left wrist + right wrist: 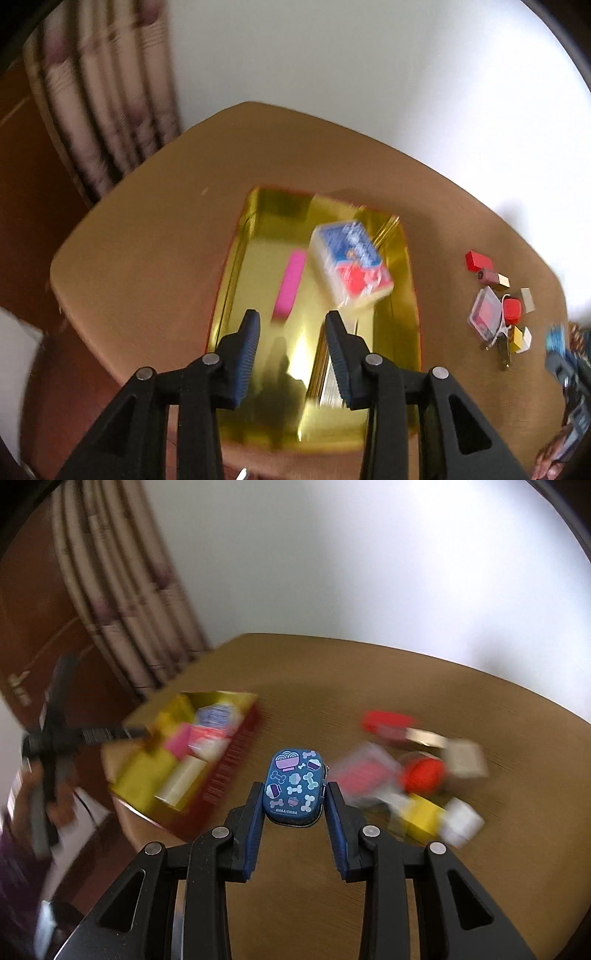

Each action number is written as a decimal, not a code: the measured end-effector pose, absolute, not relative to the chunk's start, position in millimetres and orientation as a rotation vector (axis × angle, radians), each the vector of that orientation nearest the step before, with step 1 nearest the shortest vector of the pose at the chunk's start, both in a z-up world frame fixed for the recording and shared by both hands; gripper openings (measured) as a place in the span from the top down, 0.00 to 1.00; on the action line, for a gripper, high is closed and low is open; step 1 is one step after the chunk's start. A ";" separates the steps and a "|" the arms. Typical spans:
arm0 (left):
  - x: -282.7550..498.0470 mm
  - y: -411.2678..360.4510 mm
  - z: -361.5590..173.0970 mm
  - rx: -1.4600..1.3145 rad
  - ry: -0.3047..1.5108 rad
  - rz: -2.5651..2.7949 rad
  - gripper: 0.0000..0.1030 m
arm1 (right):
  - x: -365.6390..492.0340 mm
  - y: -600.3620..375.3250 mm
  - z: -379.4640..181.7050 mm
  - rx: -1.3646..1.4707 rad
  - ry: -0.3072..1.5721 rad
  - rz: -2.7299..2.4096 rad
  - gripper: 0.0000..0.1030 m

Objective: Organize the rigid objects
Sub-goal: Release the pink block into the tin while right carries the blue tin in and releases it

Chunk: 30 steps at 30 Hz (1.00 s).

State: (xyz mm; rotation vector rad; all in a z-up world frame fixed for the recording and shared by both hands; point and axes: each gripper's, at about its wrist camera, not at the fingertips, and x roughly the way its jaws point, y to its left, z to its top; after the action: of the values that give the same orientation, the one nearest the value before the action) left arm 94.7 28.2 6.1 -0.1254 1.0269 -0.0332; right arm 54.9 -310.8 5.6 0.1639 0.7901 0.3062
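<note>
The right tongs [294,797] clamp a small blue oval tin printed with bones and bowls [294,785] by its long sides and hold it above the round brown wooden surface [369,672], between the gold-lined, red-sided cardboard tray [236,768] and a loose cluster of small red, yellow and white boxes [413,775]. The left tongs [291,321] hang over the tray with their blades parted and nothing between them; a blue, red and white wrapped packet [349,264] lies tilted inside, blurred, beside a flat pink bar [290,286]. By the look of it, the sorting is partly done: two pieces are in the tray, one is in transit, and several wait on the surface. The next move appears to call for carrying the tin leftward over the tray's red wall, lowering it onto a bare patch of gold lining clear of the packet, and only then parting the blades.
</note>
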 end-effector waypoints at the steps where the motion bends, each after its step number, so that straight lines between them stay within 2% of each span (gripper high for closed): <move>1: 81.5 34.8 2.8 -0.150 1.017 -0.020 0.64 | 64.0 -294.7 9.6 0.164 0.791 0.345 0.71; 7: 31.9 52.5 -11.5 -0.162 0.977 0.040 0.64 | 132.6 -194.1 17.1 0.146 0.850 0.534 0.71; 11: 16.0 56.6 -18.9 -0.146 0.926 0.077 0.64 | 185.5 -139.2 -1.4 0.185 0.963 0.575 0.71; 15: 18.9 66.9 -25.4 -0.189 0.933 0.046 0.64 | 219.6 -99.0 -17.4 0.159 1.000 0.535 0.71; 30: 26.5 74.4 -33.3 -0.214 0.945 0.048 0.64 | 247.4 -81.4 -62.8 0.215 1.065 0.472 0.68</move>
State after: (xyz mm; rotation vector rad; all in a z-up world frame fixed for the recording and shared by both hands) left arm 26.5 74.4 -33.3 -0.2143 0.9450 0.0479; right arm 247.4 -81.4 -62.8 0.2153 1.0651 0.4724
